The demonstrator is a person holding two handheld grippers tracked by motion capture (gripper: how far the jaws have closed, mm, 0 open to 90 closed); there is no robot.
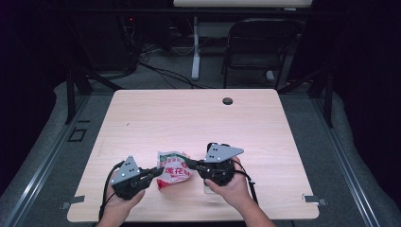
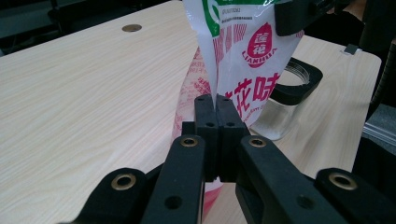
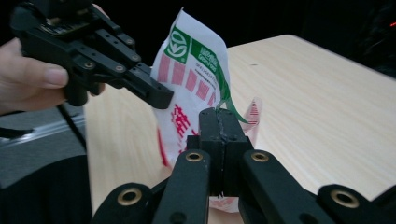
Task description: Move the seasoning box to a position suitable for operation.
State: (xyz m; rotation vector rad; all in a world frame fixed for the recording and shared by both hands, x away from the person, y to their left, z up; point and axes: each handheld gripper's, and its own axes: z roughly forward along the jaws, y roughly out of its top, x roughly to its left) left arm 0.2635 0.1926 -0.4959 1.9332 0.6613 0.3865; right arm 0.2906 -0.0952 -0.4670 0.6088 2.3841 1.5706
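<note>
A white, red and green plastic bag (image 1: 174, 171) is held up just above the table's front part between both grippers. My left gripper (image 1: 160, 170) is shut on the bag's left edge; in the left gripper view its jaws (image 2: 215, 99) pinch the bag (image 2: 243, 51) along a thin fold. My right gripper (image 1: 189, 163) is shut on the opposite edge; in the right gripper view its jaws (image 3: 218, 112) clamp the bag (image 3: 191, 74) at a green torn strip. The left gripper (image 3: 154, 95) grips the bag farther off there, with a hand behind it.
A clear glass jar with a black rim (image 2: 292, 88) stands on the wooden table (image 1: 189, 118) just behind the bag, near the right hand. A cable hole (image 1: 228, 100) sits at the far edge. A dark chair (image 1: 257, 45) stands beyond the table.
</note>
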